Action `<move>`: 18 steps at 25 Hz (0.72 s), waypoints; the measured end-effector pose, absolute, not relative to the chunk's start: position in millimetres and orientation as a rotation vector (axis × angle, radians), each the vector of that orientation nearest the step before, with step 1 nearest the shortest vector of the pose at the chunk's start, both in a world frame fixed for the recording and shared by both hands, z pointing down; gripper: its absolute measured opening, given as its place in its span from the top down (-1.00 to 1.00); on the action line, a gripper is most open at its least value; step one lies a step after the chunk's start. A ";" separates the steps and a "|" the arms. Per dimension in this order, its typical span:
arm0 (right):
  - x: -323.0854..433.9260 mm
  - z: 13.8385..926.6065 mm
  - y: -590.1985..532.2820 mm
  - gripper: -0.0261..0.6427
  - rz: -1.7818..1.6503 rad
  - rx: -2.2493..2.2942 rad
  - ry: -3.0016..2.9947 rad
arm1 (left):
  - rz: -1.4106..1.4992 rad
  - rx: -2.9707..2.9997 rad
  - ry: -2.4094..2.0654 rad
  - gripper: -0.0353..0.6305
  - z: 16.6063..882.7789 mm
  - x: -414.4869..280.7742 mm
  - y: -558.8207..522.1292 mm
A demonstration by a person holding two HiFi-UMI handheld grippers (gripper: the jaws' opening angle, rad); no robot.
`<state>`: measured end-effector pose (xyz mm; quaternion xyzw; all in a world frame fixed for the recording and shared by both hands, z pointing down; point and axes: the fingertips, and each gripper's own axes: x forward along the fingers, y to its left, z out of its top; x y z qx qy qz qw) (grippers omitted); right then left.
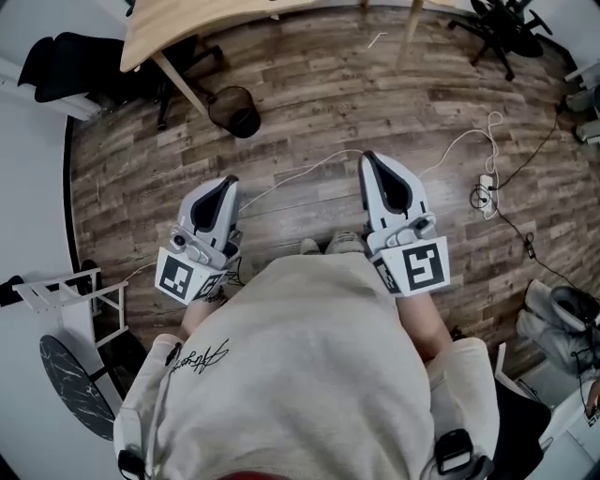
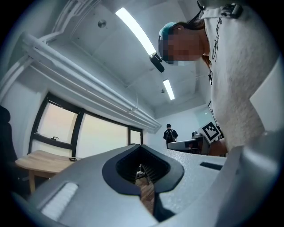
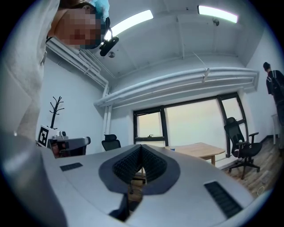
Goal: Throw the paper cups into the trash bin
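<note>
Now, left hand-held gripper (image 1: 228, 180) and right hand-held gripper (image 1: 368, 157): jaws together, both empty.
No cup visible, perhaps off-frame: locate one, open wide; trash bin (image 1: 234, 111) sits on the floor near the desk's (image 1: 187, 23) edge.
</note>
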<state>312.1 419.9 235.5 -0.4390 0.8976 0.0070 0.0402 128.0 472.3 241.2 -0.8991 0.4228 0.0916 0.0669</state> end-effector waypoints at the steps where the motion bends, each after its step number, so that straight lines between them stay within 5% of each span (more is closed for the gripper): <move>1: 313.4 237.2 422.2 0.90 0.016 -1.363 2.742 | 0.269 -2.714 1.273 0.88 243.7 125.6 473.8; 18: 330.0 236.3 373.1 0.90 0.066 -1.451 2.697 | 0.241 -2.717 1.258 0.88 255.0 120.2 422.3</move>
